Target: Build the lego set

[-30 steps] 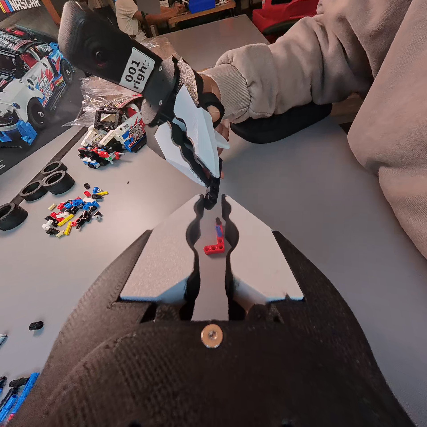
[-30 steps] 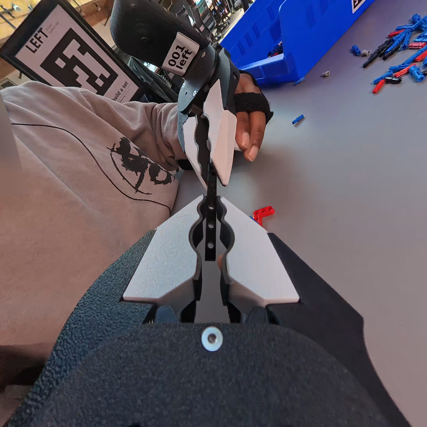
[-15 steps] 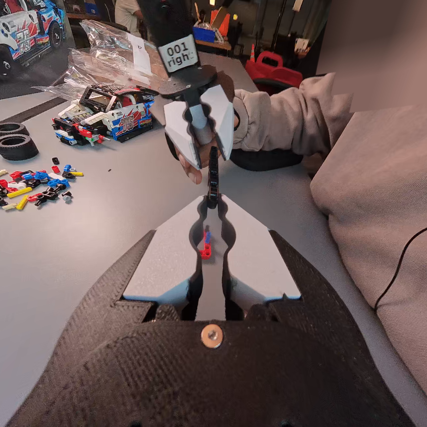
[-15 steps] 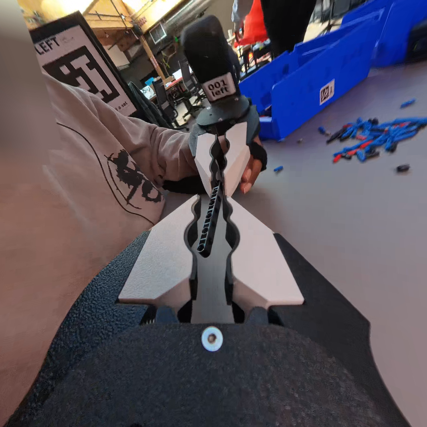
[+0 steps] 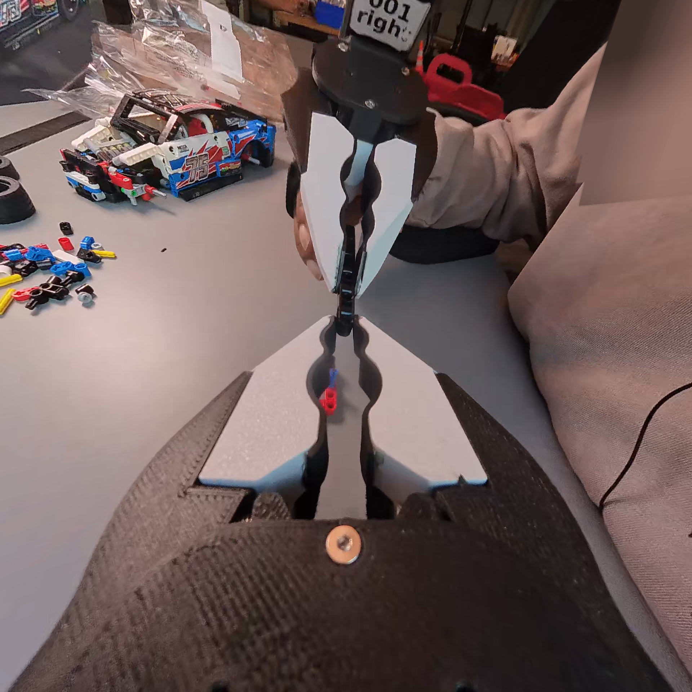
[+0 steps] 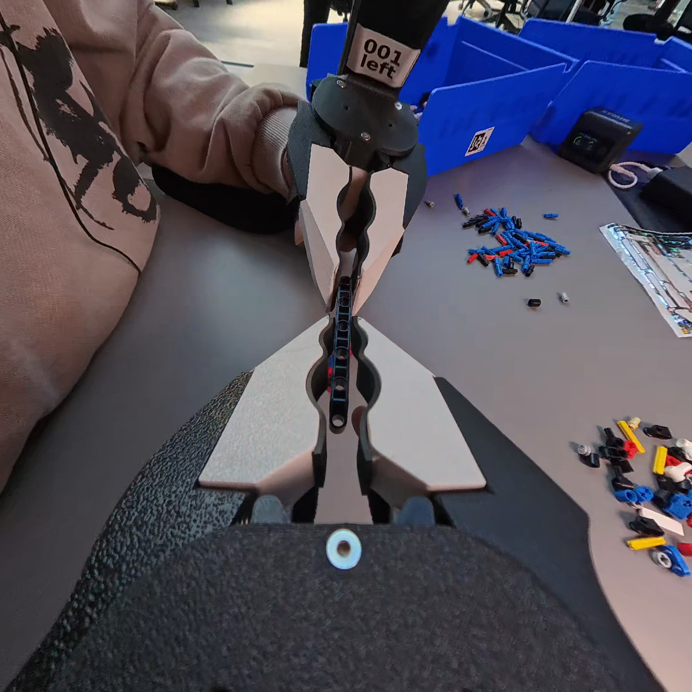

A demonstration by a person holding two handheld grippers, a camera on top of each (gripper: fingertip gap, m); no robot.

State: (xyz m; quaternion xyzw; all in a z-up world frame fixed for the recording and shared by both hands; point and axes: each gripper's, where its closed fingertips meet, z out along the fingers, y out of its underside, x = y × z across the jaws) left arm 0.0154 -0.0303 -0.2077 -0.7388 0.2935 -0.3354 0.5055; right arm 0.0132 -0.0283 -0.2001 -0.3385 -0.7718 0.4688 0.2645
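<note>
A long black Technic beam is held in the air between both grippers, which face each other tip to tip. My right gripper is shut on the beam, which runs back between its fingers. My left gripper is shut on the beam's other end. The right gripper shows opposite in the left wrist view, the left gripper opposite in the right wrist view. A red L-shaped piece with a blue pin lies on the grey table below. The partly built race car stands at the far left.
Loose mixed parts and black tyres lie left, clear plastic bags behind the car. The right wrist view shows a pile of blue pins, a mixed pile, a sticker sheet, blue bins. The person's sleeves flank the grippers. My two grippers' fingertips are within a few centimetres of each other. From either gripper's tips it is about 30 centimetres to the partly built race car.
Both grippers have swung level and now face each other straight on, tips closer together. The black beam stays held between them.
</note>
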